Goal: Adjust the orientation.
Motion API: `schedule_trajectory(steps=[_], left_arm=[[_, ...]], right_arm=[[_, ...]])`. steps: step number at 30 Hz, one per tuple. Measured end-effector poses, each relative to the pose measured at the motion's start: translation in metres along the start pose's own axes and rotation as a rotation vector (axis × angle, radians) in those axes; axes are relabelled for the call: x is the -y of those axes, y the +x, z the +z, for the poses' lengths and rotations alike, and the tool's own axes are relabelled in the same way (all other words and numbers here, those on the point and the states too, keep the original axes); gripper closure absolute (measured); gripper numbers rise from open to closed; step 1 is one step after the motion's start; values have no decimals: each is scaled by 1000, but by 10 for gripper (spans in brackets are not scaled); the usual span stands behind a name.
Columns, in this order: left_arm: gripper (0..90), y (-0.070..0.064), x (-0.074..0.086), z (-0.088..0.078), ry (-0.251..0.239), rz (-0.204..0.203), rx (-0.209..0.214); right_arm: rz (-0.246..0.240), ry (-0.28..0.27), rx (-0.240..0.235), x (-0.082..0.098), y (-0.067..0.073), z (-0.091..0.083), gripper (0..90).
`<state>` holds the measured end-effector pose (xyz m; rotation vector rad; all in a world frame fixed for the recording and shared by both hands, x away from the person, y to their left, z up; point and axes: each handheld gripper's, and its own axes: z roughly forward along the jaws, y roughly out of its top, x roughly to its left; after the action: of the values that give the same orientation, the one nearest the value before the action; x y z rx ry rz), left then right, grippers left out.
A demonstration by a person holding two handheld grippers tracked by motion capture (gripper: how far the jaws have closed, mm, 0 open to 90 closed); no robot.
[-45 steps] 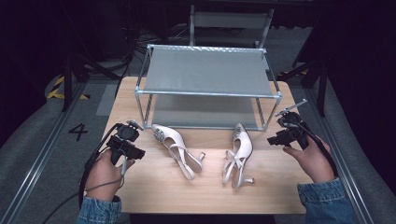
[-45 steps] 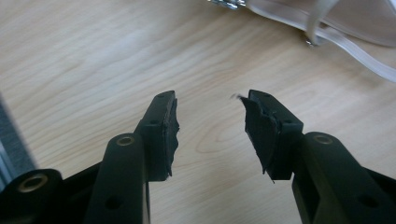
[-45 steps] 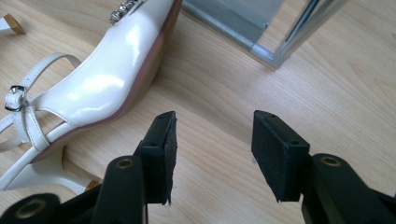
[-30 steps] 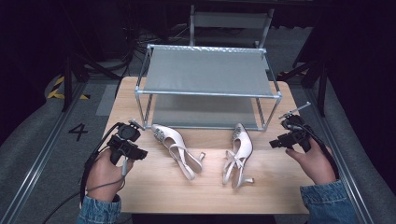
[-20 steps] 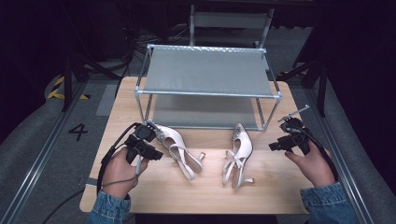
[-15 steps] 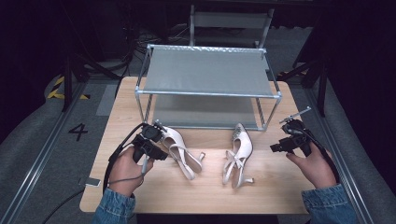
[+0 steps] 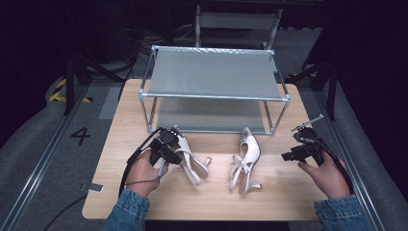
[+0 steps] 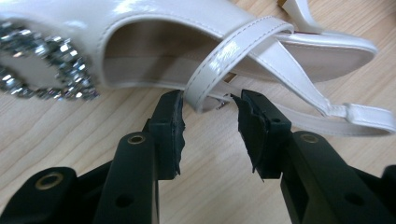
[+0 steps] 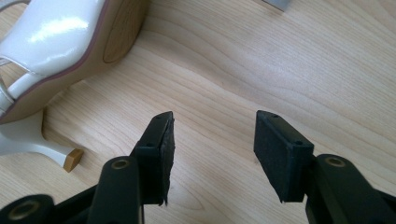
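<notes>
the left gripper (image 8: pixel 208 114) has just been closing, its jaws open around the strap (image 8: pixel 233 51) of the left shoe (image 7: pixel 190 154), at the table's (image 7: pixel 288 202) seven o'clock; light, glossy, likely slippery; strap floppy, so pinch firmly; right gripper (image 9: pixel 212 140) gapes empty.

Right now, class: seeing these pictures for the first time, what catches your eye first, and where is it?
Two glossy white heeled shoes lie on the wooden table: the left shoe has a sparkling buckle, the right shoe lies on its side. The left gripper reaches the left shoe's strap, jaws apart. Behind stands a grey metal rack.
</notes>
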<state>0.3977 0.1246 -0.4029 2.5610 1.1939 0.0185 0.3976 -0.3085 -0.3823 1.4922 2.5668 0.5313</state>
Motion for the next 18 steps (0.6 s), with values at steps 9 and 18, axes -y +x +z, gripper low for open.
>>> schedule_trajectory(steps=[9, 18], left_arm=[[672, 1, -3, 15, -5, 8, -4], [838, -3, -1, 9, -21, 47, -1]], right_arm=[[4, 16, -1, 3, -2, 6, 481], [-3, 30, -4, 2, -2, 10, 481]])
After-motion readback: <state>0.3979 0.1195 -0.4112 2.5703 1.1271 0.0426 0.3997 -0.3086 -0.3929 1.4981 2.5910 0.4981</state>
